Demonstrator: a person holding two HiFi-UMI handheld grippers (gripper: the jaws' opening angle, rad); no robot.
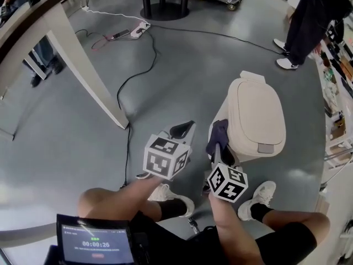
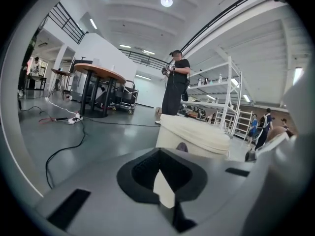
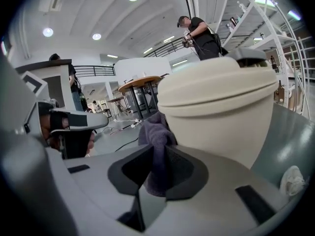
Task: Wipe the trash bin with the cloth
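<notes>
A cream trash bin (image 1: 256, 115) with its lid down stands on the grey floor just ahead of me. My right gripper (image 1: 216, 149) is shut on a purple cloth (image 1: 218, 132), and the cloth rests against the bin's left side near the lid edge. In the right gripper view the cloth (image 3: 155, 136) hangs bunched between the jaws of that gripper (image 3: 156, 167), with the bin (image 3: 221, 107) filling the frame right behind it. My left gripper (image 1: 183, 129) hovers to the left of the cloth, shut and holding nothing. Its own view has the bin (image 2: 192, 136) beyond the left gripper (image 2: 160, 170).
A slanted white table leg (image 1: 83, 65) and a black cable (image 1: 138, 70) lie to the left on the floor. A person (image 1: 309, 21) stands beyond the bin at the top right. Shelving (image 1: 339, 65) lines the right edge. My shoes (image 1: 259, 195) are beside the bin's base.
</notes>
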